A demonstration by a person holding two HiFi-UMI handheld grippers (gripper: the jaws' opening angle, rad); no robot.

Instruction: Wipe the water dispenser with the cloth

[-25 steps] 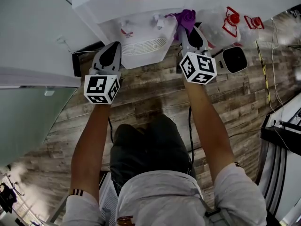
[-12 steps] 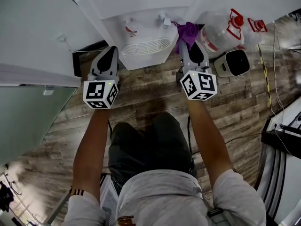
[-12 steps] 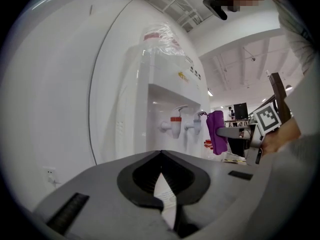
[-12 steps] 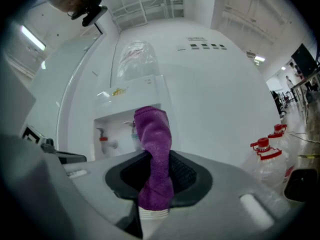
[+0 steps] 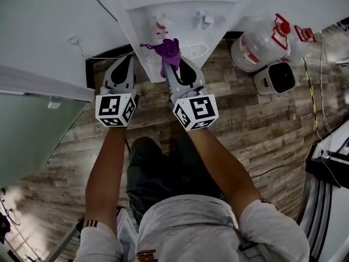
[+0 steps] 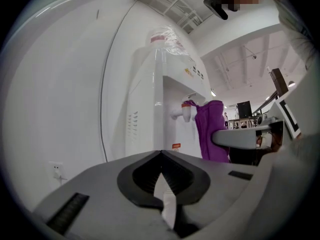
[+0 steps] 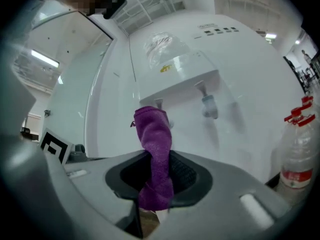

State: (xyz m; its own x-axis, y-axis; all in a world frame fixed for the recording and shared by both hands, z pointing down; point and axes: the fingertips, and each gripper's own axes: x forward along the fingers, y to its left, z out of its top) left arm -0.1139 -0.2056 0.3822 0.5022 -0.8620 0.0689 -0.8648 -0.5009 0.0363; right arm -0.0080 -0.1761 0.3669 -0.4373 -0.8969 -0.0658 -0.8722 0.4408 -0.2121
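The white water dispenser (image 5: 180, 7) stands straight ahead, with a red tap (image 5: 160, 24) and a second tap (image 5: 206, 19) above its drip grille. My right gripper (image 5: 173, 65) is shut on a purple cloth (image 5: 168, 50), which it holds in front of the grille's left part, below the red tap. In the right gripper view the cloth (image 7: 154, 144) sticks up from between the jaws of the right gripper (image 7: 158, 170), before the dispenser (image 7: 185, 69). My left gripper (image 5: 128, 59) is shut on nothing, just left of the dispenser. Its own view shows the left gripper (image 6: 161, 156), the dispenser's side (image 6: 160, 99) and the cloth (image 6: 210, 129).
A large clear water bottle (image 5: 262, 41) with a red cap lies right of the dispenser, seen too as a bottle (image 7: 296, 154) in the right gripper view. A small white and black device (image 5: 278, 76) sits beside it. A wall socket (image 5: 73, 40) is at left. Cables run along the wooden floor at right.
My right gripper has carried the cloth leftwards across the dispenser's front, from its right tap side to below the red tap. The left gripper has stayed where it was.
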